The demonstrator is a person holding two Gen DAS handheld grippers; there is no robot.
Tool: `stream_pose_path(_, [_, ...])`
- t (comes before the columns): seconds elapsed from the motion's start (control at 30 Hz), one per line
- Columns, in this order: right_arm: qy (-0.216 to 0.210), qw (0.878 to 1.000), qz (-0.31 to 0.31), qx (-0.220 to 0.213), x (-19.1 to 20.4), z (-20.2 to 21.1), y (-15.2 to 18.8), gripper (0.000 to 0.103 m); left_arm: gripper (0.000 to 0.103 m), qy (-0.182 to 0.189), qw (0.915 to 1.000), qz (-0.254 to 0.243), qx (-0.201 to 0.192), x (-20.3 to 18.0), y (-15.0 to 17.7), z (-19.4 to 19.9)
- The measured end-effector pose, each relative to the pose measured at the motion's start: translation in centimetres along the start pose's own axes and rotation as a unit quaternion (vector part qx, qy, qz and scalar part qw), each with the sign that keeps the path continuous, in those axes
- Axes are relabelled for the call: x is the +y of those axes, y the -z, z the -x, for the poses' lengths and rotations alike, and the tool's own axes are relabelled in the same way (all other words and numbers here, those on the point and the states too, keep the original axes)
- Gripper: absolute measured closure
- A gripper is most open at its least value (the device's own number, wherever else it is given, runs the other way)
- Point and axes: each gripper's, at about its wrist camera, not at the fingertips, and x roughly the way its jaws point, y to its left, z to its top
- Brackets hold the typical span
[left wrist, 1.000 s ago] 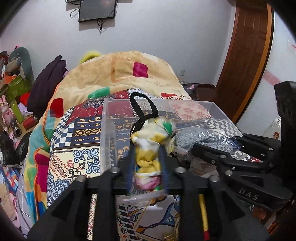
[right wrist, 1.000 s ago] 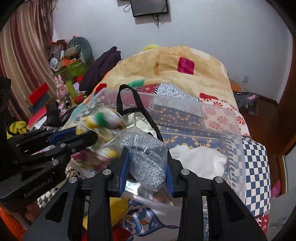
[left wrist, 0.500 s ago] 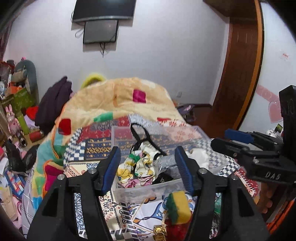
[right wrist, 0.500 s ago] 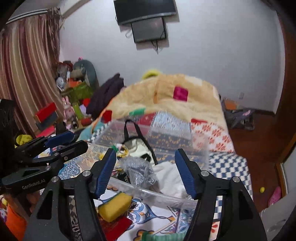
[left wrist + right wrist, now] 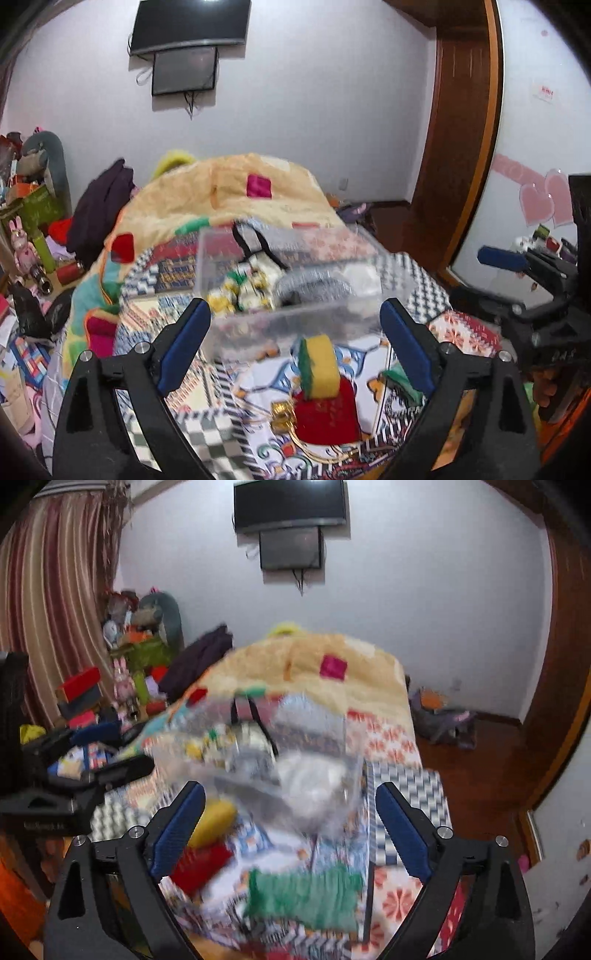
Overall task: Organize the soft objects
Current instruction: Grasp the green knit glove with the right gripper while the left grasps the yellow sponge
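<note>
A clear plastic bin [image 5: 295, 321] stands on the patterned bed. It holds a yellow floral cloth [image 5: 240, 291], a silver-grey bag [image 5: 314, 286], a white cloth [image 5: 364, 280] and a black strap [image 5: 255, 240]. My left gripper [image 5: 295, 343] is open and empty, in front of the bin. My right gripper [image 5: 290, 829] is open and empty too, near the bin [image 5: 258, 771]. A yellow-green sponge [image 5: 319, 365] lies on a red item [image 5: 327, 415] before the bin. A green cloth [image 5: 303, 897] lies at the front in the blurred right wrist view.
A beige blanket [image 5: 236, 192] covers the far bed. Cluttered toys and boxes [image 5: 33, 236] sit at the left. A wooden door [image 5: 454, 147] is at the right. A dark garment [image 5: 99, 210] lies at the bed's left side.
Both grippers let go of the floral cloth and the silver bag into the bin, opened wide, and drew back and up from it.
</note>
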Motion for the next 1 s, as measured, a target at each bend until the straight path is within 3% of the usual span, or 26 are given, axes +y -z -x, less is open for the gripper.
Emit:
stream_pose_path(0.27, [-0.002, 0.995, -0.039, 0.093, -1.9, -4.4, 5.1, 0.010, 0.010, 0.001, 0.9984, 0.007, 0.057, -0.5, 3.1, -3.7])
stream_pose_path(0.37, [-0.002, 0.992, -0.042, 0.122, -2.2, -5.7, 6.6, 0.012, 0.023, 0.005, 0.9966, 0.012, 0.081, -0.4, 3.9, -5.5])
stream_pose_path(0.5, [-0.002, 0.988, -0.048, 0.147, -2.8, -6.8, 7.7, 0.027, 0.035, 0.016, 0.9946, 0.016, 0.101, -0.3, 4.7, -6.9])
stream_pose_path(0.77, [-0.028, 0.986, -0.063, 0.150, -3.4, -7.2, 7.8, 0.061, 0.074, 0.036, 0.9912, 0.024, 0.125, -0.5, 5.6, -8.2])
stream_pose_path(0.87, [-0.035, 0.986, -0.066, 0.146, -3.4, -7.1, 7.8, 0.068, 0.075, 0.038, 0.9918, 0.031, 0.118, -0.2, 5.6, -7.9])
stream_pose_path(1.0, [-0.050, 0.987, -0.074, 0.133, -3.3, -6.1, 7.3, 0.069, 0.075, 0.040, 0.9938, 0.030, 0.099, -0.2, 5.0, -6.6])
